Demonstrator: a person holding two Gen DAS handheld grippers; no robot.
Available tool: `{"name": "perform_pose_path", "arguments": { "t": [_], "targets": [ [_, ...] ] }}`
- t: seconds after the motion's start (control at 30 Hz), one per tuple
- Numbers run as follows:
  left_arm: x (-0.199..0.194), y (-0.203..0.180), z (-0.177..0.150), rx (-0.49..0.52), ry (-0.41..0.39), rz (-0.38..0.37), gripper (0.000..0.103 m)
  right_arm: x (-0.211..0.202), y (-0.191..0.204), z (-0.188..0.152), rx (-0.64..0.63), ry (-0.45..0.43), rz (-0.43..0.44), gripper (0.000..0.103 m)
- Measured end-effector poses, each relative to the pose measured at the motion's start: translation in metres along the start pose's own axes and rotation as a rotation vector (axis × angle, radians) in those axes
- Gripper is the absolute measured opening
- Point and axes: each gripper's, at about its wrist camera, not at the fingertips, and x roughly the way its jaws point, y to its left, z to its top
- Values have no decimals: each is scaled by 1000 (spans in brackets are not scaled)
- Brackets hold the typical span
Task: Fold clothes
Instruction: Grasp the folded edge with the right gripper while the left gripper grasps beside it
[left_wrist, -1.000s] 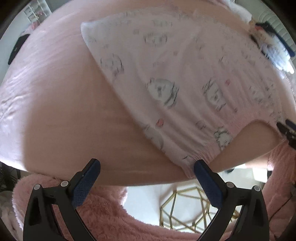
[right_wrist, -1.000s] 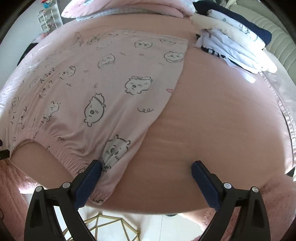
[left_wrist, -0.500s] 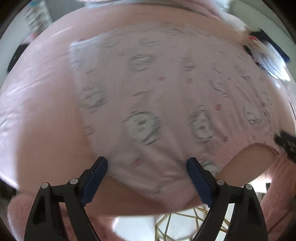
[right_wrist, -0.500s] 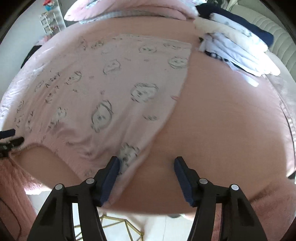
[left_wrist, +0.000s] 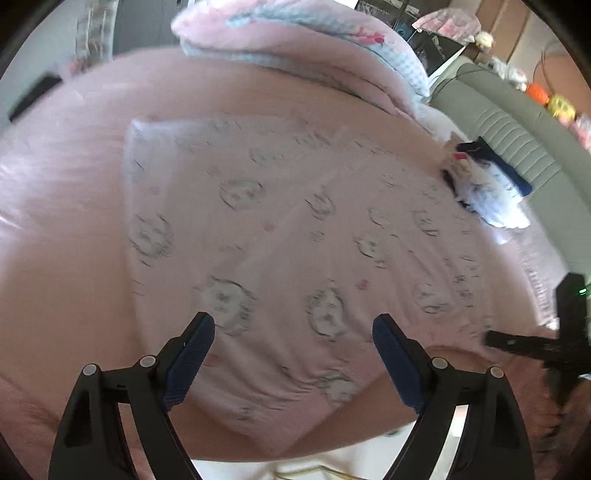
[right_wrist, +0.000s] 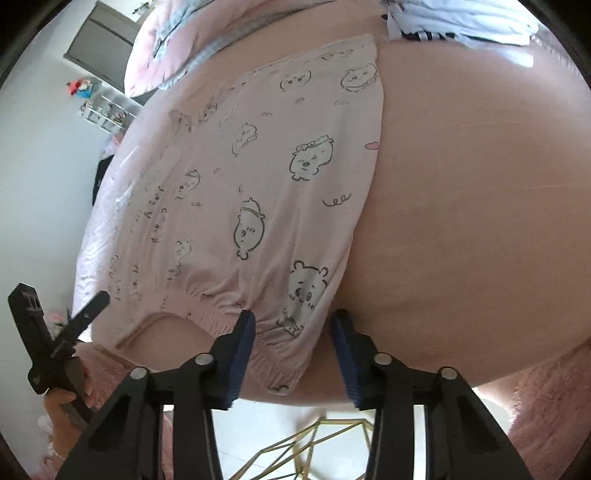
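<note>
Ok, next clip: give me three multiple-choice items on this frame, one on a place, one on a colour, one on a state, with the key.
1. Where does the folded pile lie relative to the pyjamas?
A. On top of them
B. On the bed beyond their far corner
C. On the floor

2. What colour are the pads on the tongs?
A. Dark blue
B. Red
C. White

3. How do the right tongs stand?
A. Shut on the pile
B. Open, well off the bed
C. Open, straddling the pyjamas' waistband corner

Key: B, the pile sits on the sheet past the pyjamas' far edge; A, the pads show dark blue on black arms in both views; C, the waistband corner lies between the pads, with a gap still showing on either side.
</note>
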Motion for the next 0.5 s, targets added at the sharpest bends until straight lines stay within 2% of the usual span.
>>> {"name": "perform_pose_path", "arguments": {
  "t": [0.07, 0.1, 0.2, 0.27, 0.33, 0.4, 0.43, 0.47, 0.5],
  "targets": [
    [4, 3, 1, 7, -1, 4, 88, -2, -4, 1, 31, -10, -21, 10],
    [4, 4, 2, 8, -7, 5, 88, -4, -7, 2, 49, -19, -24, 8],
    [3, 7, -2, -23, -24, -25, 88, -15, -10, 0, 90, -57, -2, 7],
    [2, 9, -3, -34, -29, -39, 88, -12, -15, -4, 103, -22, 10, 8],
    [11, 10, 3, -32, -33, -36, 88, -9, -19, -6, 126, -8, 46, 12],
    [12, 8, 5, -29, -35, -42, 88, -7, -21, -7, 149, -5, 91, 30],
    [13, 7, 5, -24, -31, -45, 88, -6, -18, -7, 143, -9, 106, 35],
    [14, 6, 4, -18, -25, -45, 88, -4, -13, -5, 123, -15, 105, 38],
    [16, 5, 4, -11, -20, -39, 88, -1, -6, -3, 87, -19, 71, 37]
  ]
}}
